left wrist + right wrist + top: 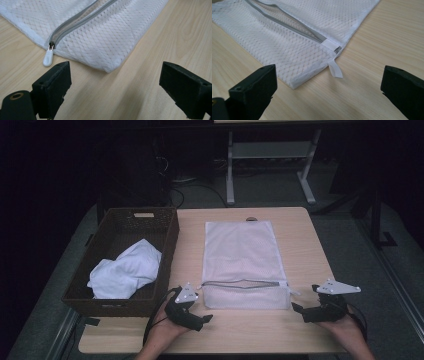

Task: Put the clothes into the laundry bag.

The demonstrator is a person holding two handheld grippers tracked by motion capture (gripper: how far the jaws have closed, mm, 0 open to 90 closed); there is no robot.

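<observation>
A white mesh laundry bag (244, 262) lies flat in the middle of the wooden table, its grey zipper (245, 283) running across near the front end. My left gripper (206, 319) rests on the table just in front of the bag's front left corner (110, 68), jaws wide apart and empty; the white zipper pull (47, 59) lies ahead of its left jaw. My right gripper (296, 309) sits off the bag's front right corner (293, 85), open and empty too, with a small white fabric tab (335, 69) ahead between its jaws.
A dark woven basket (167, 240) stands at the table's left side and holds a crumpled white cloth (125, 270). Bare wood runs along the table's front edge (210, 347) and to the right of the bag. Desk legs stand on the floor beyond.
</observation>
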